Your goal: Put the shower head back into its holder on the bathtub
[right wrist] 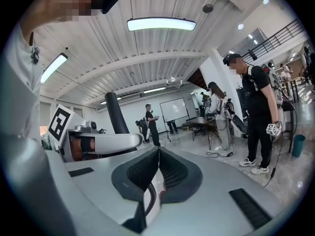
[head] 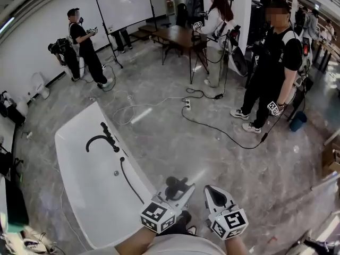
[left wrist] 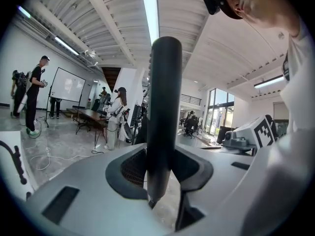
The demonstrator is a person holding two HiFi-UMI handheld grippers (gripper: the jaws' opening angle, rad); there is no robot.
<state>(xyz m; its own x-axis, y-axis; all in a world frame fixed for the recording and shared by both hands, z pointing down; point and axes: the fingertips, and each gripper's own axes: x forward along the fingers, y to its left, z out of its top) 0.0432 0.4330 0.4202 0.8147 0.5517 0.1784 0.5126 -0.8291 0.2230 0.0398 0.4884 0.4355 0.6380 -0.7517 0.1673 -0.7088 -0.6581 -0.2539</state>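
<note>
The white bathtub (head: pixel 79 137) lies at the left in the head view, with a black faucet (head: pixel 101 139) and knobs on its near rim. A black hose (head: pixel 130 182) runs from the rim toward my left gripper (head: pixel 178 187). That gripper is shut on the black shower head (head: pixel 172 183), to the right of the tub. In the left gripper view the shower head's handle (left wrist: pixel 165 117) stands upright between the pads of the left gripper (left wrist: pixel 160 166). My right gripper (head: pixel 215 194) is beside it, shut and empty; its jaws (right wrist: pixel 158 156) meet with nothing between them.
Three people stand across the grey floor: one at the whiteboard (head: pixel 126 7), one by a dark table (head: pixel 178 36) and one at the right. Cables and a power strip (head: pixel 187 104) lie mid-floor. A blue bucket (head: pixel 298 120) sits at the right.
</note>
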